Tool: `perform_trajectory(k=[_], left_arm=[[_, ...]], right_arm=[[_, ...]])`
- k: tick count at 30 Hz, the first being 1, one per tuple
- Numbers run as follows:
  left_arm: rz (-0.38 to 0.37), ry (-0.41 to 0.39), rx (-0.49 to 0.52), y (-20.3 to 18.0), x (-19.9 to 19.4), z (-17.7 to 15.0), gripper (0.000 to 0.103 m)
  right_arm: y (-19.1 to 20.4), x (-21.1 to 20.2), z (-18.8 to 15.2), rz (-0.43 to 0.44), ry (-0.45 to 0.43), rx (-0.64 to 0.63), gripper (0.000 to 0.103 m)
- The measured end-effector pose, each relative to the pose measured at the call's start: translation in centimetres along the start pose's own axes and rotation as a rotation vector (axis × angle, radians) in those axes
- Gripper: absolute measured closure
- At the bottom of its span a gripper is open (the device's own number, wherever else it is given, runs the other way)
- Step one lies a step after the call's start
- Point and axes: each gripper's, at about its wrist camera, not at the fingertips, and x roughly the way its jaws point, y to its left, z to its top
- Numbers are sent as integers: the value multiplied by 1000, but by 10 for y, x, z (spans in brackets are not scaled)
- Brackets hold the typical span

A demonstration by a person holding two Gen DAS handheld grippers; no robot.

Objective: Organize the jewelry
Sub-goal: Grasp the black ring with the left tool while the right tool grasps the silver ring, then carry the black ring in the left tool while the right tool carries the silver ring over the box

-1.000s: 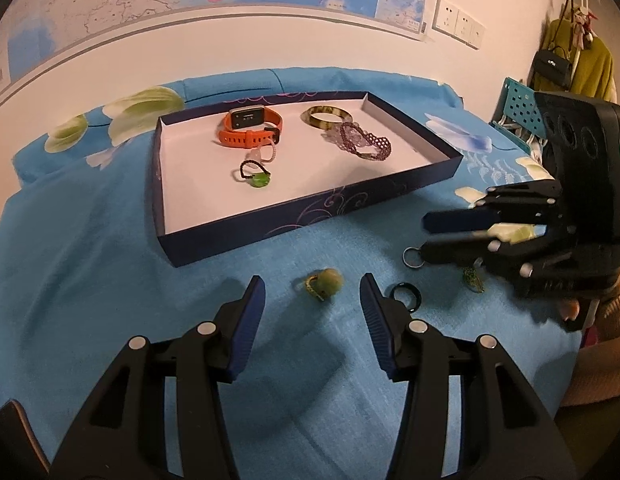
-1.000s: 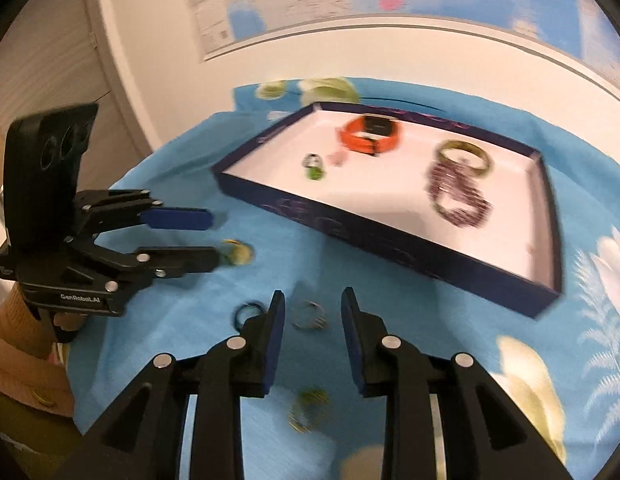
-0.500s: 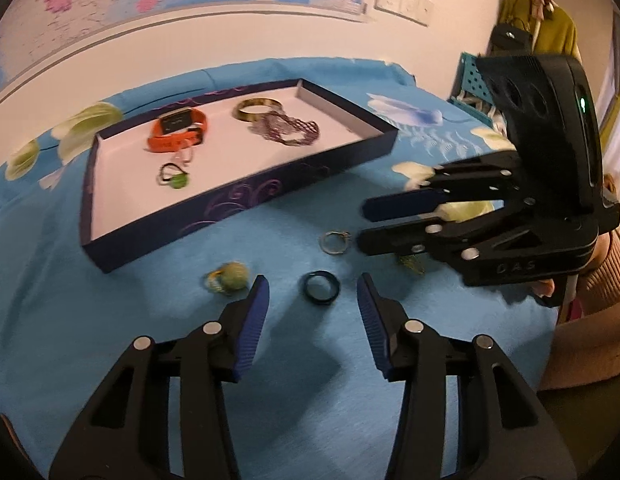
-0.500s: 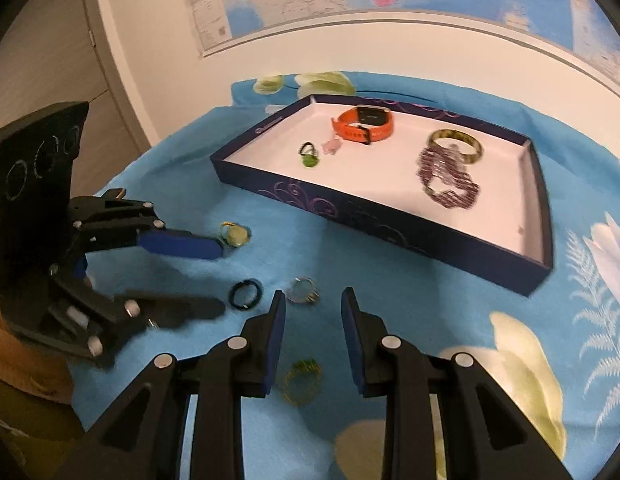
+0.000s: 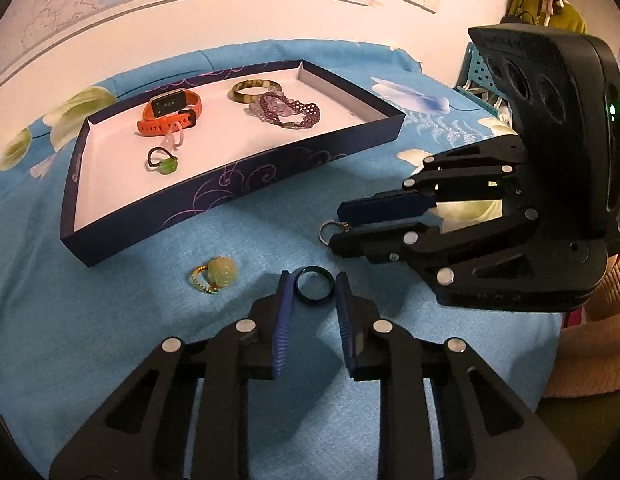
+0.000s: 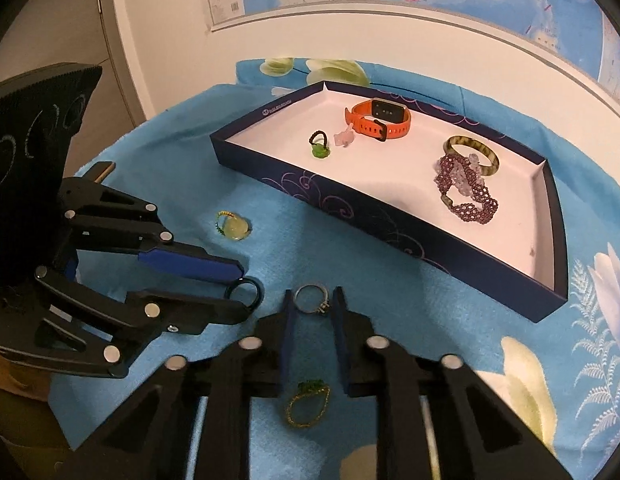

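A dark blue tray (image 5: 238, 184) (image 6: 390, 220) on the blue cloth holds an orange watch (image 5: 170, 114), a bangle (image 5: 255, 90), a purple bead bracelet (image 5: 290, 110) and a green-stone ring (image 5: 163, 162). My left gripper (image 5: 313, 282) is open, its tips on either side of a black ring (image 5: 315, 290) (image 6: 244, 292) on the cloth. My right gripper (image 6: 313, 300) (image 5: 336, 226) is open, its tips on either side of a silver ring (image 6: 312, 299) (image 5: 330, 229).
A pale green bead ring (image 5: 218, 274) (image 6: 234, 227) lies on the cloth near the tray's front wall. A gold and green ring (image 6: 308, 402) lies between my right gripper's arms. A wall with a map stands behind the table.
Both grippers have moved forward and down to the cloth. The left one's fingers have narrowed around the black ring, the right one now straddles the silver ring.
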Motion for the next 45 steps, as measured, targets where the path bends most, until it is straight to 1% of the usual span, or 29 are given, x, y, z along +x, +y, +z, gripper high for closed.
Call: perform_trajectory(k=[1, 4, 12, 19, 26, 32, 45], left_arm=[[3, -1, 1, 0, 0, 0, 81], [6, -7, 0, -1, -2, 0, 81], [7, -24, -26, 4, -4, 1, 81], [13, -56, -35, 6, -11, 4, 81], [27, -99, -44, 11, -21, 12, 81], [43, -130, -57, 15, -27, 20, 81], [65, -178, -63, 18, -34, 33, 81]], right_arm=[[-1, 0, 0, 0, -1, 2, 98], [-3, -2, 1, 3, -2, 5, 99], [-7, -4, 2, 14, -15, 25, 99], [-12, -14, 3, 29, -59, 60, 99], [-20, -29, 5, 24, -114, 99, 99], [-28, -35, 7, 11, -141, 119, 99], [-37, -39, 13, 7, -172, 140, 99]])
